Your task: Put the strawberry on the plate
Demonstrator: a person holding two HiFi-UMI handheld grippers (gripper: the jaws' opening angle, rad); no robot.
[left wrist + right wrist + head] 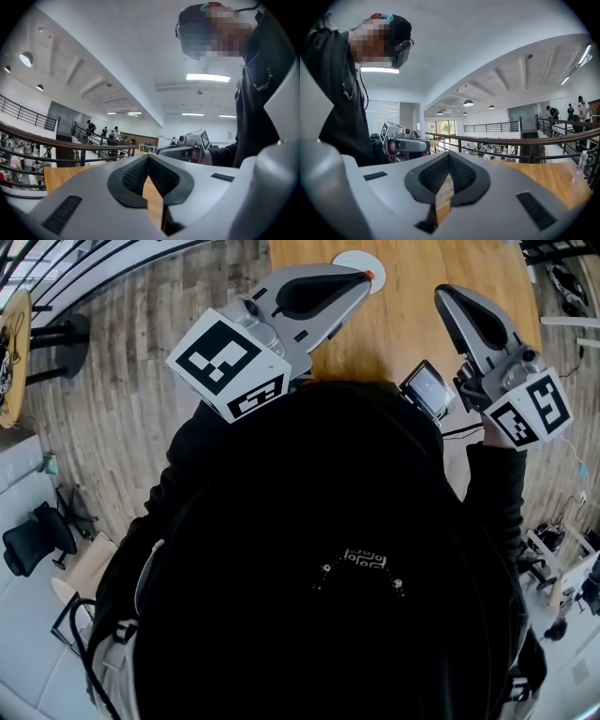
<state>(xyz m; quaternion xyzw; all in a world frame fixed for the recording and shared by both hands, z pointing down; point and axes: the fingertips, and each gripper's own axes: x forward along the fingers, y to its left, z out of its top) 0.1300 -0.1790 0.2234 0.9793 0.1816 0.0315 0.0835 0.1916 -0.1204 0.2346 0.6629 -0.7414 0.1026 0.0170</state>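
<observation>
A white plate (361, 257) lies on the wooden table (412, 315) at the top of the head view, partly hidden by my left gripper (364, 276). A small red thing (370, 275), likely the strawberry, shows right at that gripper's tip by the plate's near rim; whether it touches the plate I cannot tell. The left gripper (148, 158) is shut with nothing between its jaws. My right gripper (442, 294) hovers over the table to the right, and its own view shows it (449, 155) shut and empty. Both gripper views look level across the room, so neither shows plate or strawberry.
A small screen device (428, 388) sits between my arms. My dark torso fills the lower head view. Plank floor, a railing (84, 268) and a round side table (11, 343) lie left. A clear bottle (580, 165) stands at the table's far right edge.
</observation>
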